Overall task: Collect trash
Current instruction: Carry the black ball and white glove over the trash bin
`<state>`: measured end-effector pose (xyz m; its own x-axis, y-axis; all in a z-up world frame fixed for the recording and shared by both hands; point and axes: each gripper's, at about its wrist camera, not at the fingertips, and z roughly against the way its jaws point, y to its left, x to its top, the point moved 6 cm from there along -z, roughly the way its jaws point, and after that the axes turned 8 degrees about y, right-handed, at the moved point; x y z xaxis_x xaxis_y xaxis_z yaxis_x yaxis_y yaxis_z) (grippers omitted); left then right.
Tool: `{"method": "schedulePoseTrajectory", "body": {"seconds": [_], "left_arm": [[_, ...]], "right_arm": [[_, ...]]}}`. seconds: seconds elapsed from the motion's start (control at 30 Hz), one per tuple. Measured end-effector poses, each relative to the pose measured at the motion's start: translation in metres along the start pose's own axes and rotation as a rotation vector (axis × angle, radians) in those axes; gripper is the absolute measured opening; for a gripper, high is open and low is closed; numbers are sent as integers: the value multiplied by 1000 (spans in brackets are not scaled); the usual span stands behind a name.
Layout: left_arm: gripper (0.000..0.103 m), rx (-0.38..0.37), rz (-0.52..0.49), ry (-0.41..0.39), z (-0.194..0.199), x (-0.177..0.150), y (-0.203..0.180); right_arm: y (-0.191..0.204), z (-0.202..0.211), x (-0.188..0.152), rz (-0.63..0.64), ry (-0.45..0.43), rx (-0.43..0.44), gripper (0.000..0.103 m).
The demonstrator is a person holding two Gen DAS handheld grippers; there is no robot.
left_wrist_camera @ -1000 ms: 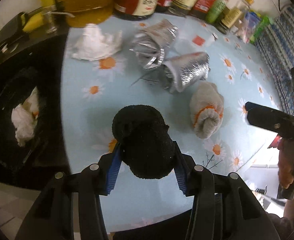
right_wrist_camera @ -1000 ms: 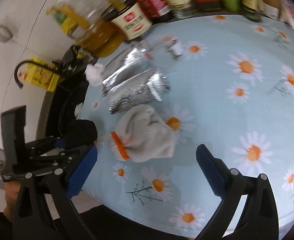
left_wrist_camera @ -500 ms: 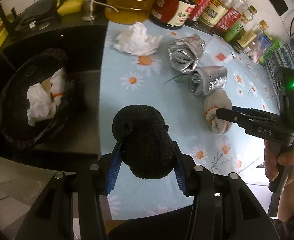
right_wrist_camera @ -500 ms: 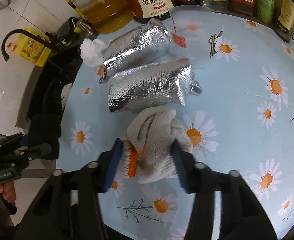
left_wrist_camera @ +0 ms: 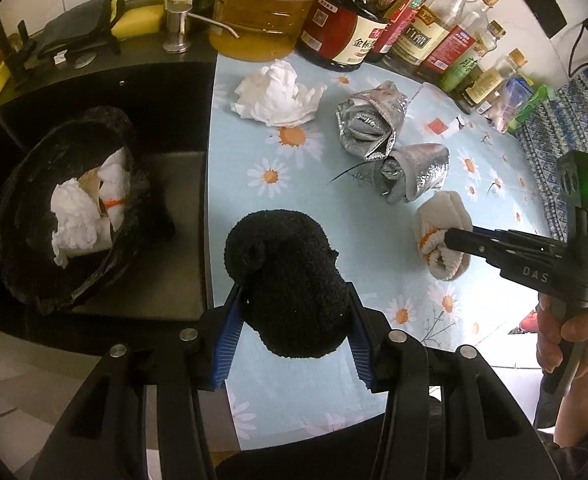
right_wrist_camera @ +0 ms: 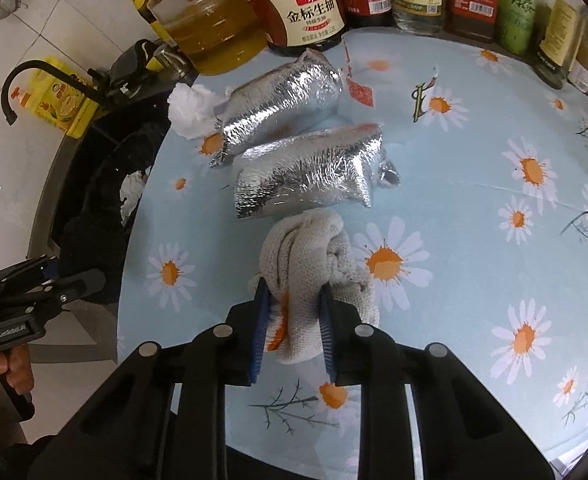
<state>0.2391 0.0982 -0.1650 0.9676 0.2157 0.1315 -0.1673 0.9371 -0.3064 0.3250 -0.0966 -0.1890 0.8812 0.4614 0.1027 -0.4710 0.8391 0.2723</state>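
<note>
My left gripper is shut on a black rolled sock, held above the table's left edge. My right gripper is shut on a grey rolled sock with an orange band that lies on the daisy tablecloth; it also shows in the left wrist view. A black trash bag in the sink holds white paper. Two silver foil pouches and a crumpled white tissue lie on the cloth.
Oil and sauce bottles stand in a row along the back of the table. A black sink with a faucet lies to the left. A yellow packet stands beside the faucet.
My right gripper has moved in over the grey sock and shut on it. My left gripper, still holding the black sock, has drawn back and left, bringing the sink and trash bag into view.
</note>
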Motion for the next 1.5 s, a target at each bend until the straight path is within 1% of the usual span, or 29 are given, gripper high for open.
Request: {"method": "schedulePoseTrajectory", "body": {"seconds": [0.3, 0.5, 0.7, 1.03, 1.23, 1.5], "left_arm": [[46, -31, -33, -17, 7, 5, 15], [46, -41, -34, -35, 17, 7, 38], [46, -34, -33, -51, 32, 5, 76], [46, -14, -11, -87, 63, 1, 141], [46, -9, 9, -120, 85, 1, 173], [46, 6, 46, -154, 105, 6, 211]], "right_arm": [[28, 19, -4, -15, -34, -3, 25], [68, 17, 2, 15, -38, 14, 25], [118, 3, 9, 53, -39, 51, 25], [199, -25, 26, 82, -41, 106, 25], [248, -38, 41, 126, -42, 138, 25], [293, -48, 85, 163, -56, 175, 25]]}}
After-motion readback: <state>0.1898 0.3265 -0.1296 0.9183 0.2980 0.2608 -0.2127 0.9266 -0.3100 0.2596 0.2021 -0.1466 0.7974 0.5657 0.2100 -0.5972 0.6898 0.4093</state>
